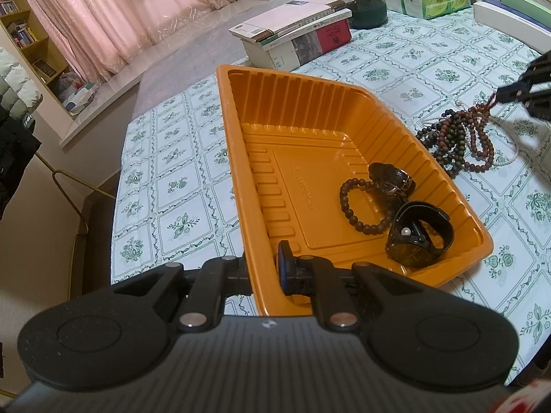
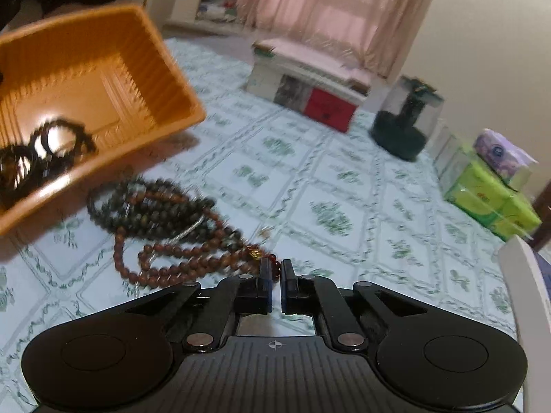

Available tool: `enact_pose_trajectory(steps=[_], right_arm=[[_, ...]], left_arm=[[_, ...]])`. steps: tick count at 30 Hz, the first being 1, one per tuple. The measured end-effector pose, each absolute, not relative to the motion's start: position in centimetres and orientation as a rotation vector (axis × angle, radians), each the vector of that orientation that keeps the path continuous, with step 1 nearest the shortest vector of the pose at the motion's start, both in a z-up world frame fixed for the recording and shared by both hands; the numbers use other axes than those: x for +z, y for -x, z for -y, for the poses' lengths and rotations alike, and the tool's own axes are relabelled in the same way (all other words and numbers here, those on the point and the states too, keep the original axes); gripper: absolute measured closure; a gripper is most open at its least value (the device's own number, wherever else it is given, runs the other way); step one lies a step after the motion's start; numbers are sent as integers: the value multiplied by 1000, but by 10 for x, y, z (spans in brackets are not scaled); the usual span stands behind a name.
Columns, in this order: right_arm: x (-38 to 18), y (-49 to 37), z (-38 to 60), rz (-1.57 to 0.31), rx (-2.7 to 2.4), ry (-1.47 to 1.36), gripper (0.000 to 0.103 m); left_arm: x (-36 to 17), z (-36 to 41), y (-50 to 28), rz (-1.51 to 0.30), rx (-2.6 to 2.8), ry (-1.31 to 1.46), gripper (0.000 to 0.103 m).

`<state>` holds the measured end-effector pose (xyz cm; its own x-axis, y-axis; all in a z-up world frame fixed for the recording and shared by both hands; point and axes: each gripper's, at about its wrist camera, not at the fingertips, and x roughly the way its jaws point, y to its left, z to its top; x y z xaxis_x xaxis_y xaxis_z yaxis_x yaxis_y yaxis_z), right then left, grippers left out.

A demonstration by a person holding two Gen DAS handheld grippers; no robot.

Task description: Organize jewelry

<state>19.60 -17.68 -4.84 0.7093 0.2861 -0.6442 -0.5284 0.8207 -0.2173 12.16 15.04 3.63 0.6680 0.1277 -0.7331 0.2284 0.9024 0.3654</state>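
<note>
From the left wrist view: gripping the near wall of the orange tray (image 1: 237,158) with the left gripper (image 1: 263,268), jaws closed on its rim, one finger inside and one outside. Lying on the ribbed tray floor at the near right corner: a dark bead bracelet (image 1: 358,203) and two black watches (image 1: 418,237), touching one another. Sitting just beside the tray's right wall on the floral surface (image 1: 179,186): a tangled pile of beaded strands (image 1: 461,141), dark and reddish-brown, with a pale string among them. Reaching in at the far right: the right gripper (image 1: 499,94), pinching one end of the pile. From the right wrist view, blurred: pressing the right gripper's jaws together on a reddish bead at the end of a brown strand, with the rest of the pile trailing left toward the tray. Standing further back: stacked books (image 2: 310,93) and green tissue packs (image 2: 492,203).
</note>
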Motion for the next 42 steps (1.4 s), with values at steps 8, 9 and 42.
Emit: enact_pose_trajectory(steps=[8, 9, 42], right_arm=[[-7, -191, 197, -563, 424, 350, 99], [-4, -190, 198, -555, 421, 349, 99], [47, -150, 36, -527, 909, 247, 99]], left_arm=[[37, -150, -121, -843, -60, -456, 92], [37, -150, -121, -843, -60, -456, 92], [38, -149, -120, -831, -72, -451, 92]])
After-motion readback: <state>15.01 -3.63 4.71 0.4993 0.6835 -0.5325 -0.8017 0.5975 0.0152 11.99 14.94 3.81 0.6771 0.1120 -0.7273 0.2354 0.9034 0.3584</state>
